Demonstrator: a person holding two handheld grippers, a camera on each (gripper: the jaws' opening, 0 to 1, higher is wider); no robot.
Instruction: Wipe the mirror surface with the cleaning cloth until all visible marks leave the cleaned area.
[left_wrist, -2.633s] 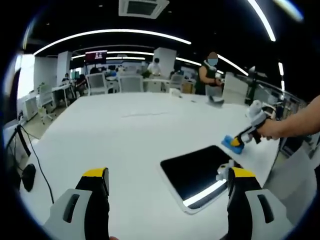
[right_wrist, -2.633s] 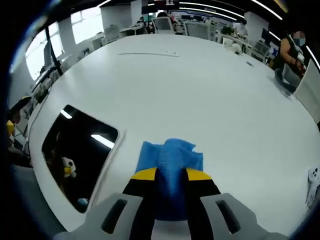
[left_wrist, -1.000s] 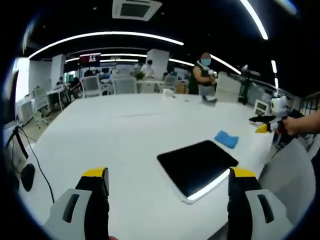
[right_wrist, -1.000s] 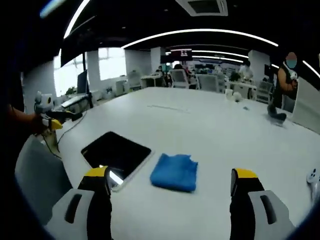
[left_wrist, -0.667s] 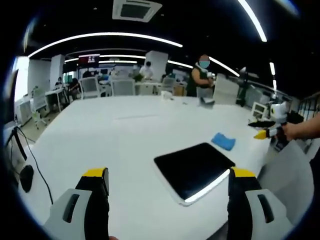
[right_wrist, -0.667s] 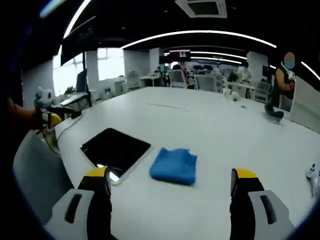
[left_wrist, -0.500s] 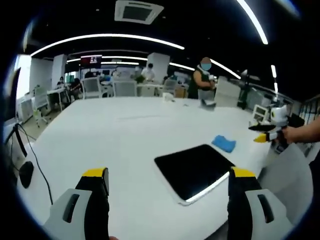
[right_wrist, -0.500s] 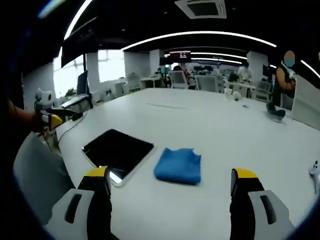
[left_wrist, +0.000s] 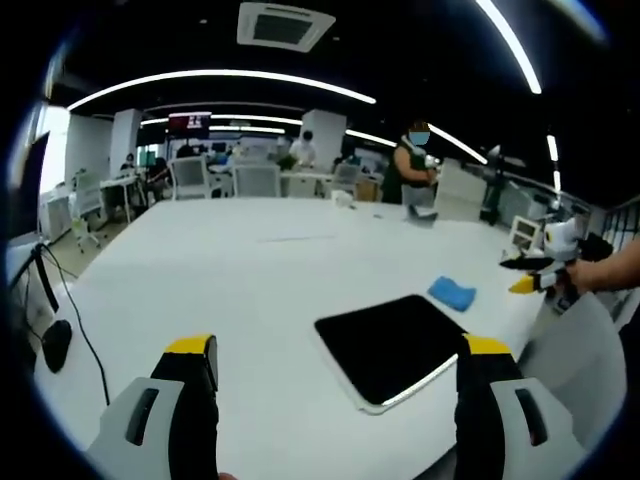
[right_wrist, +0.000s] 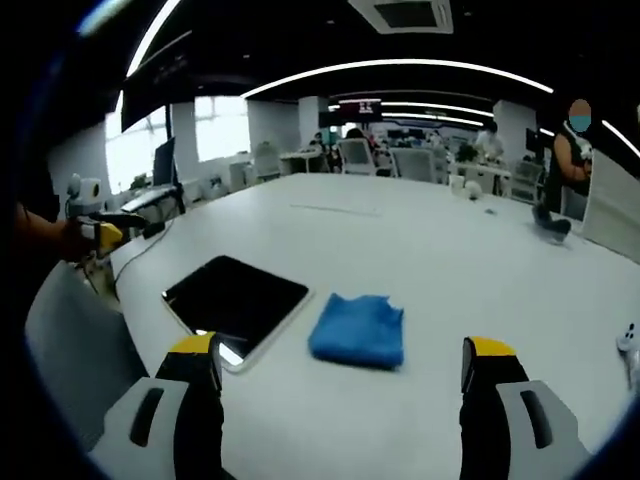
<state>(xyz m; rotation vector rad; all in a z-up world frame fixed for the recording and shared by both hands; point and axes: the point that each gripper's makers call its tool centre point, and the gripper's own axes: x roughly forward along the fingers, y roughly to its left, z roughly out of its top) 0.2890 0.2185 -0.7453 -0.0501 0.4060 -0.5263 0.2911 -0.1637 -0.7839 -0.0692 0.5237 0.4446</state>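
The mirror (left_wrist: 395, 345) (right_wrist: 236, 297) is a dark rectangular slab with a pale rim, lying flat on the white table (left_wrist: 220, 290) (right_wrist: 470, 260) near its edge. The blue cleaning cloth (left_wrist: 451, 294) (right_wrist: 360, 330) lies loosely folded on the table right beside the mirror. My left gripper (left_wrist: 335, 385) is open, held back above the near table edge with nothing between its jaws. My right gripper (right_wrist: 340, 385) is open too, pulled back from the cloth. In the left gripper view the right gripper (left_wrist: 535, 275) shows at far right in a hand; in the right gripper view the left gripper (right_wrist: 95, 235) shows at far left.
Black cables (left_wrist: 65, 300) and a dark object (left_wrist: 52, 345) lie at the table's left. A small white item (right_wrist: 630, 345) sits at the far right of the table. A standing person (left_wrist: 412, 172) and office chairs and desks (left_wrist: 215, 172) are beyond the table.
2.6 s ago my right gripper was shut on the cloth beside the mirror; it has let the cloth go and drawn back. Since 1 s ago only slight camera shifts.
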